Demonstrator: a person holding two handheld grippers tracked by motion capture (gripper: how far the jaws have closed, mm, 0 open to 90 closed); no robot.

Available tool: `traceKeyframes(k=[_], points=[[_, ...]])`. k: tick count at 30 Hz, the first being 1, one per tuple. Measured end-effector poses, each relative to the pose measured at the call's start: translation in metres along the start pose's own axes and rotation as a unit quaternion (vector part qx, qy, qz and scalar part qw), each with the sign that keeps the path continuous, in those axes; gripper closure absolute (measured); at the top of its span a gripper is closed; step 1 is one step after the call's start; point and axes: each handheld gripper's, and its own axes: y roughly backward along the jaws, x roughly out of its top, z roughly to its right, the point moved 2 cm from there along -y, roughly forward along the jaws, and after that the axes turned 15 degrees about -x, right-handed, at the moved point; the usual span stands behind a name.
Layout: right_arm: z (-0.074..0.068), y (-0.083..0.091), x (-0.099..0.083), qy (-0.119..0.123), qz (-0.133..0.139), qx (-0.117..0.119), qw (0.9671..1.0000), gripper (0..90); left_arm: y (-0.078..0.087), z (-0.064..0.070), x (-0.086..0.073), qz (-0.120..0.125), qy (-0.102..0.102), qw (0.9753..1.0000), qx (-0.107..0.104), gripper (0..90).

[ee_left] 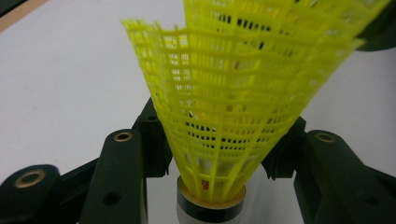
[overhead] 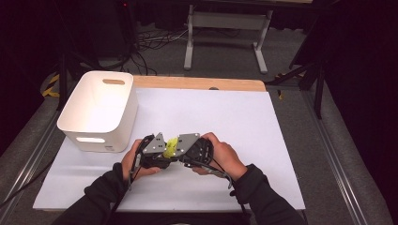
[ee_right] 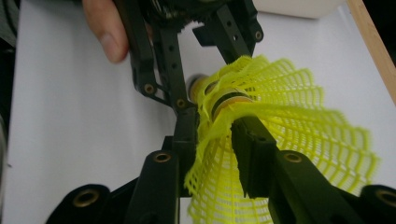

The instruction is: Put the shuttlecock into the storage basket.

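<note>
Two yellow mesh shuttlecocks [overhead: 171, 147] are held together just above the white table between both grippers. In the left gripper view, my left gripper [ee_left: 219, 140] is shut on the narrow part of one skirt [ee_left: 219, 107], with its black-banded cork [ee_left: 211, 205] toward the camera; a second skirt [ee_left: 289, 28] overlaps it at the top. In the right gripper view, my right gripper [ee_right: 215, 135] is shut on a yellow skirt [ee_right: 212, 186]. A banded cork [ee_right: 226, 100] pokes through beside it, and its skirt [ee_right: 299, 112] flares right. The left gripper [ee_right: 212, 79] reaches in from above.
A white plastic bin [overhead: 98, 108] with handle slots stands at the table's left, just beyond the left hand. The white table cover [overhead: 225, 122] stretches right and back to a wooden edge [overhead: 197, 83]. A thumb [ee_right: 105, 32] shows beside the left gripper.
</note>
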Motion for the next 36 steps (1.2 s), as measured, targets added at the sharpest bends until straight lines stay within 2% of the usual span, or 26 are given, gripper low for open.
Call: traceKeyframes(k=[3,6,11,14,19,22,25,28,30,33,36], points=[[0.003,0.001,0.006,-0.002,0.003,0.005,1.0000,68.0,0.003,0.000,0.000,0.017,0.000,0.9998,0.011,53.4],[0.005,0.004,0.009,-0.017,0.016,0.012,0.9997,64.4,0.006,0.000,0.000,0.036,-0.001,0.9993,0.013,53.7],[0.007,0.009,0.011,-0.039,0.040,0.021,0.9982,58.7,0.011,0.001,0.000,0.064,-0.016,0.9975,0.023,54.2],[0.006,0.013,0.013,-0.042,0.049,0.019,0.9977,53.7,0.014,0.001,0.000,0.081,-0.014,0.9964,0.021,54.3],[0.007,0.018,0.016,-0.044,0.054,0.013,0.9975,50.0,0.016,0.001,-0.001,0.094,-0.012,0.9953,0.023,54.3],[0.009,0.024,0.017,-0.046,0.061,0.003,0.9971,47.2,0.018,0.001,-0.001,0.102,-0.011,0.9944,0.025,54.3],[0.013,0.032,0.017,-0.058,0.075,-0.014,0.9954,42.6,0.019,0.000,-0.002,0.106,-0.008,0.9940,0.022,54.3],[0.014,0.043,0.017,-0.056,0.104,-0.032,0.9925,40.2,0.021,-0.001,-0.003,0.111,-0.006,0.9935,0.025,54.3],[0.015,0.050,0.017,-0.063,0.125,-0.048,0.9890,37.9,0.021,-0.002,-0.003,0.112,-0.005,0.9933,0.027,54.3],[0.019,0.057,0.014,-0.098,0.135,-0.078,0.9829,33.1,0.023,-0.002,-0.004,0.111,-0.007,0.9934,0.029,54.3],[0.022,0.060,0.005,-0.118,0.139,-0.102,0.9780,30.3,0.025,-0.004,-0.006,0.114,-0.004,0.9931,0.030,54.2]])
